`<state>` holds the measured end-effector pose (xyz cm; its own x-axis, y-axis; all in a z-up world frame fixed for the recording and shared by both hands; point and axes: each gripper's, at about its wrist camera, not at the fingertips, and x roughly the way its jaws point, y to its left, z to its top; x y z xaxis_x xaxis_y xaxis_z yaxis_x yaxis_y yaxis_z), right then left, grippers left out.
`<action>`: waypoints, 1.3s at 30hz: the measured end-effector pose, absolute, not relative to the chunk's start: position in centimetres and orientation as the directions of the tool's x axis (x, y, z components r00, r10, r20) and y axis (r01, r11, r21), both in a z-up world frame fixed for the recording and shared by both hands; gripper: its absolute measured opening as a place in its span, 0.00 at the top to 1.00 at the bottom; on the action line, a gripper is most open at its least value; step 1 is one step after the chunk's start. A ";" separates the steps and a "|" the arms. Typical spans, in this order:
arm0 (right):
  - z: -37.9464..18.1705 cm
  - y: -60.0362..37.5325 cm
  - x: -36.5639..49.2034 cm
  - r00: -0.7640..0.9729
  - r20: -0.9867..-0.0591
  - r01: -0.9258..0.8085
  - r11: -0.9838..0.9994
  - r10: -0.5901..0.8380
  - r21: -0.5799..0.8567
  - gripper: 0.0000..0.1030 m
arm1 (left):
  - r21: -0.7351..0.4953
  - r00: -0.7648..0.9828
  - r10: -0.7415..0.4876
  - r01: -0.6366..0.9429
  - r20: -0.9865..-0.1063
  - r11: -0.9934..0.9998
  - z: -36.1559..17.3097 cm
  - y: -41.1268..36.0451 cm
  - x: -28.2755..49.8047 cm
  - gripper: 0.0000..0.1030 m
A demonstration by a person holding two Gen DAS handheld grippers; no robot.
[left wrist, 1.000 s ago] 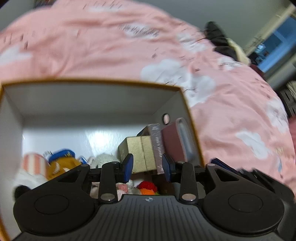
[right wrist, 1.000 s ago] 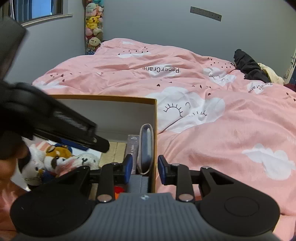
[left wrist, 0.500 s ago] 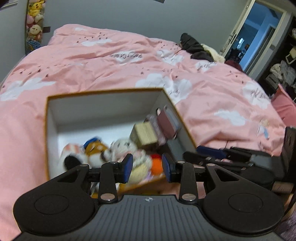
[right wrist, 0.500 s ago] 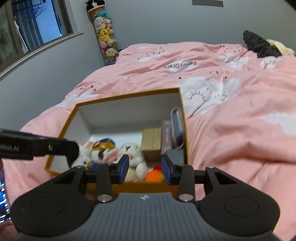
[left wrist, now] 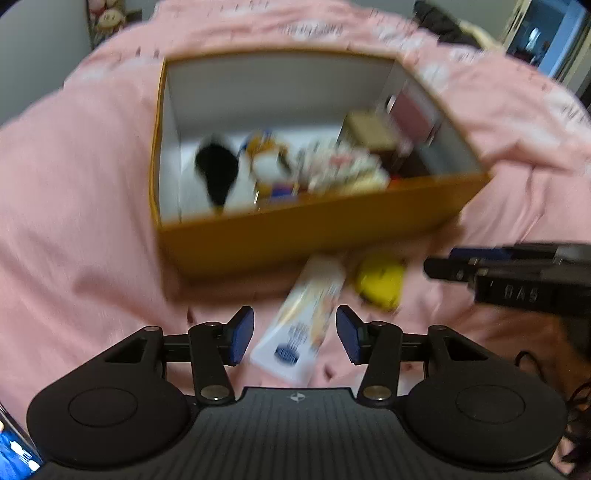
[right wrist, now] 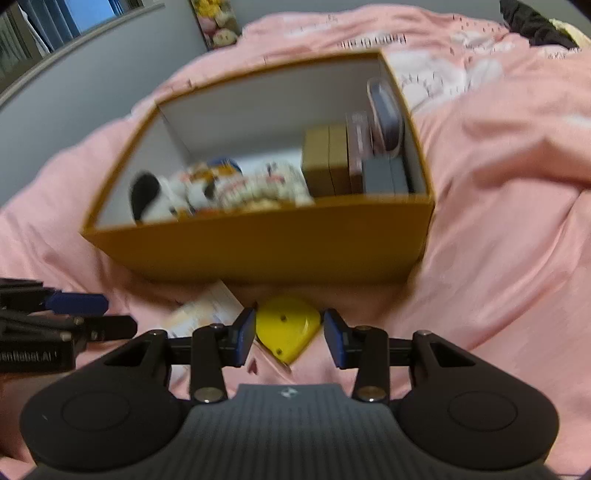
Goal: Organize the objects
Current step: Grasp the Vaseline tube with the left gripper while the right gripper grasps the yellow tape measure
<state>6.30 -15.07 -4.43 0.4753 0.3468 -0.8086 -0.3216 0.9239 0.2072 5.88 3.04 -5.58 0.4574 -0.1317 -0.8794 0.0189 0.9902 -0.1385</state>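
An orange box [left wrist: 310,236] [right wrist: 280,251] with white inner walls sits on the pink bed. It holds plush toys [left wrist: 258,166] [right wrist: 207,188] on the left and small boxes [right wrist: 328,162] and a case [right wrist: 386,110] on the right. In front of it lie a white tube [left wrist: 306,317] [right wrist: 207,310] and a yellow object [left wrist: 380,282] [right wrist: 288,328]. My left gripper [left wrist: 294,334] is open above the tube. My right gripper [right wrist: 290,338] is open above the yellow object.
The pink duvet [right wrist: 517,221] with cloud prints covers the bed all round the box. Dark clothes [right wrist: 535,26] lie at the far right. A shelf of plush toys [right wrist: 218,22] stands against the grey wall.
Both grippers have pulled back out of the box and tilted down. Both have opened wider. The tube and the yellow object in front of the box have come into view.
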 end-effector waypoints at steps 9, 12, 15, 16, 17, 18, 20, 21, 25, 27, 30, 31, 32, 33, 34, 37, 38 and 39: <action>-8.0 -13.6 6.5 0.417 -0.850 -0.350 0.920 0.321 0.176 0.58 | -0.170 0.398 -0.127 -0.076 -0.908 0.982 -9.7 4.4 5.9 0.42; -8.5 -13.7 6.8 0.410 -0.854 -0.339 0.923 0.321 0.184 0.57 | -0.168 0.380 -0.128 -0.074 -0.916 0.983 -10.8 4.3 6.2 0.37; -9.0 -13.9 7.3 0.397 -0.861 -0.319 0.928 0.317 0.194 0.57 | -0.159 0.364 -0.126 -0.060 -0.923 0.985 -11.6 4.0 6.6 0.34; -9.1 -13.8 7.4 0.394 -0.863 -0.316 0.928 0.316 0.195 0.57 | -0.160 0.363 -0.129 -0.056 -0.923 0.986 -11.7 3.9 6.7 0.33; -9.3 -13.8 7.5 0.390 -0.865 -0.313 0.929 0.315 0.197 0.57 | -0.161 0.361 -0.131 -0.053 -0.923 0.986 -11.8 3.9 6.7 0.33; -9.4 -13.8 7.6 0.387 -0.867 -0.310 0.930 0.315 0.199 0.57 | -0.161 0.359 -0.131 -0.053 -0.924 0.986 -11.9 3.9 6.7 0.33; -9.4 -13.7 7.8 0.382 -0.868 -0.309 0.929 0.316 0.202 0.57 | -0.163 0.364 -0.133 -0.054 -0.922 0.985 -11.8 4.0 6.7 0.45; -9.5 -13.6 7.8 0.381 -0.868 -0.309 0.929 0.318 0.205 0.57 | -0.166 0.370 -0.133 -0.057 -0.919 0.985 -11.6 4.1 6.6 0.52; -9.6 -13.8 7.7 0.374 -0.870 -0.306 0.929 0.320 0.209 0.57 | -0.198 0.389 -0.154 -0.073 -0.908 0.978 -11.1 4.6 6.1 0.71; -9.6 -13.8 7.7 0.374 -0.870 -0.305 0.929 0.320 0.210 0.57 | -0.208 0.401 -0.164 -0.069 -0.901 0.976 -10.8 4.5 6.1 0.77; -9.5 -13.9 7.7 0.377 -0.868 -0.303 0.929 0.322 0.212 0.56 | -0.252 0.439 -0.201 -0.060 -0.876 0.966 -9.5 4.7 5.8 0.85; -9.5 -13.9 7.6 0.378 -0.868 -0.303 0.929 0.322 0.213 0.56 | -0.275 0.455 -0.220 -0.058 -0.863 0.960 -8.9 4.9 5.7 0.89; -9.5 -13.9 7.6 0.377 -0.868 -0.303 0.929 0.323 0.214 0.56 | -0.302 0.474 -0.240 -0.057 -0.847 0.952 -8.1 5.1 5.5 0.91; -9.5 -13.9 7.6 0.376 -0.868 -0.302 0.929 0.323 0.215 0.56 | -0.318 0.493 -0.250 -0.057 -0.833 0.946 -7.3 5.3 5.4 0.92; -9.5 -13.9 7.6 0.376 -0.868 -0.302 0.929 0.324 0.215 0.56 | -0.325 0.509 -0.254 -0.053 -0.822 0.944 -6.5 5.3 5.3 0.94; -9.4 -13.9 7.5 0.381 -0.865 -0.310 0.926 0.327 0.214 0.56 | -0.330 0.568 -0.254 -0.033 -0.783 0.943 -4.1 5.3 5.2 0.97; -9.4 -13.9 7.5 0.382 -0.864 -0.313 0.925 0.329 0.214 0.55 | -0.328 0.579 -0.254 -0.024 -0.774 0.944 -3.6 5.2 5.3 0.97; -9.4 -13.9 7.5 0.382 -0.863 -0.315 0.924 0.331 0.215 0.54 | -0.320 0.585 -0.250 -0.017 -0.771 0.947 -3.3 5.0 5.4 0.97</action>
